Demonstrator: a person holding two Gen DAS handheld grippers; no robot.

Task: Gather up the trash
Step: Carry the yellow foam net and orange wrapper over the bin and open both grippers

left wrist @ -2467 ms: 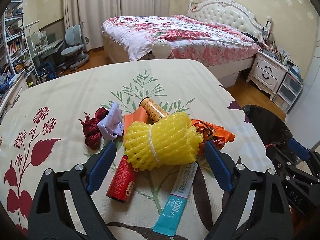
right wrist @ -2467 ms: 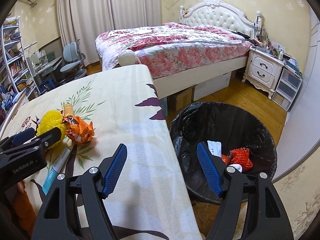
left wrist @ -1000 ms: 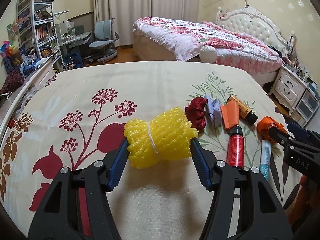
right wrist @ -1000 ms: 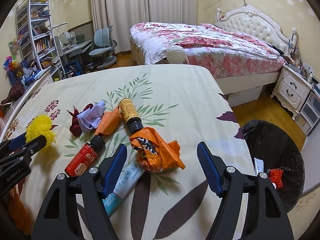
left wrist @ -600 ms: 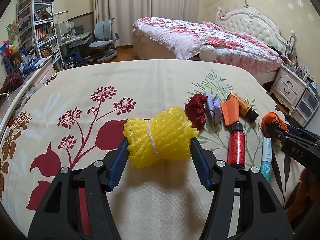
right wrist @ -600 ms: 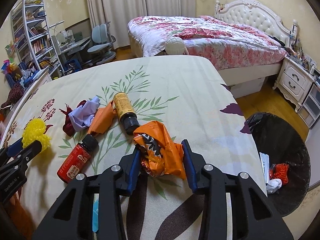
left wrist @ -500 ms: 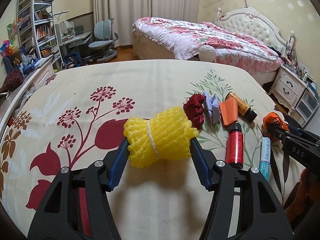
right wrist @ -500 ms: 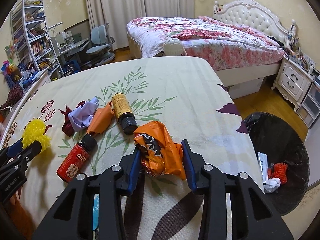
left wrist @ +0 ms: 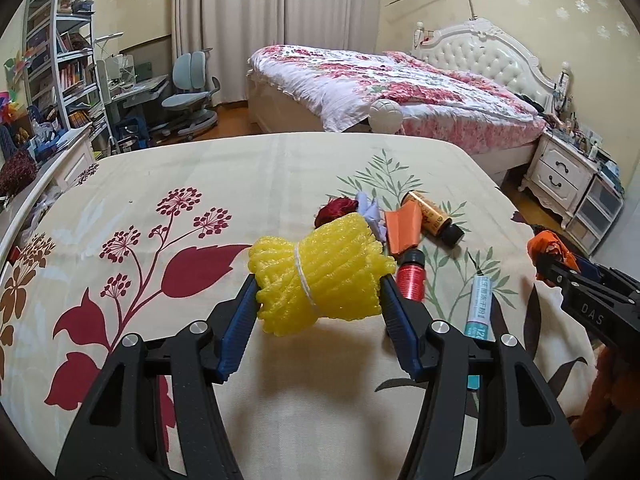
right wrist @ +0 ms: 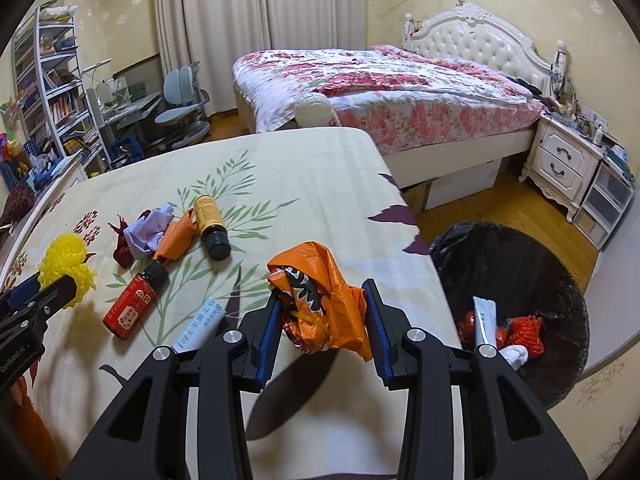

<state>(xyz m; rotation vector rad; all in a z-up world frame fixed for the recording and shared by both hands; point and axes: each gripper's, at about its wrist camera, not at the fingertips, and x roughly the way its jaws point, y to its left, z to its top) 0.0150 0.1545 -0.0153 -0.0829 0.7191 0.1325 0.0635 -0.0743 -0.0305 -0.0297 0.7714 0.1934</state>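
Fingers of the right gripper point(right wrist: 322, 330), spread wide a second earlier, had clamped the crumpled orange plastic wrapper point(right wrist: 320, 300); the left gripper point(left wrist: 318, 322) stayed half-closed on the yellow foam net bundle point(left wrist: 320, 276).

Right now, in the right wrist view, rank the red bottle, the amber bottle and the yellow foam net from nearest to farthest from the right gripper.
1. red bottle, lying on the table to the left of the right gripper, whose jaws are shut on the orange wrapper.
2. amber bottle, up and left, farther back on the table.
3. yellow foam net, far left, held in the left gripper.
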